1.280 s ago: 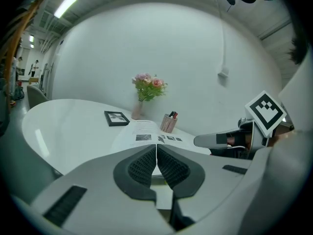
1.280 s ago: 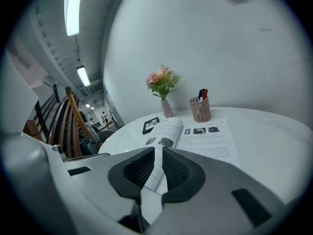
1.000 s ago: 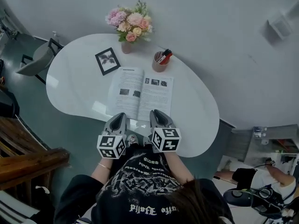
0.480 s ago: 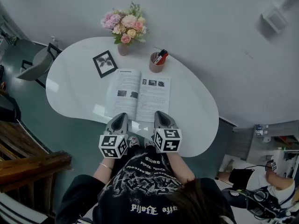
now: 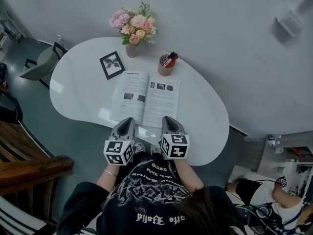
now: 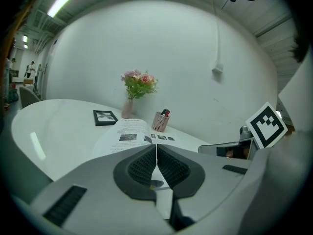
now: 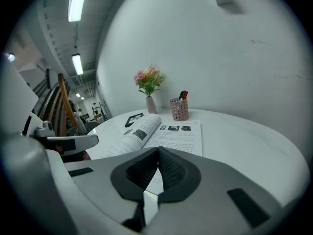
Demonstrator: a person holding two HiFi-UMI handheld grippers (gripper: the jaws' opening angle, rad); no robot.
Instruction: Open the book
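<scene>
The left gripper has its jaws pressed together tip to tip, with nothing between the ribbed pads. The right gripper is the same: jaws drawn together, empty. From the head view both hang side by side over the near rim of the white bench, and neither touches anything on it.

At 12 o'clock from the two sets of jaws, just beyond the tips, lies the book. It is already spread open, two printed pages facing up and the spine running away from the person. In the right gripper view its left page arches up a little near the spine, while the right page lies flat.

Further out, at 12 to 1 o'clock of the book, stands a pen cup. A small framed picture lies at 10 o'clock and a vase of flowers at 11 o'clock.

By the look of it the book is thin, light and floppy. Its pages would crease under a hard pinch, and it would likely slide on the glossy bench. If more turning is wanted, the best hold seems to be a page's outer edge, with the other jaws pinning the opposite side
</scene>
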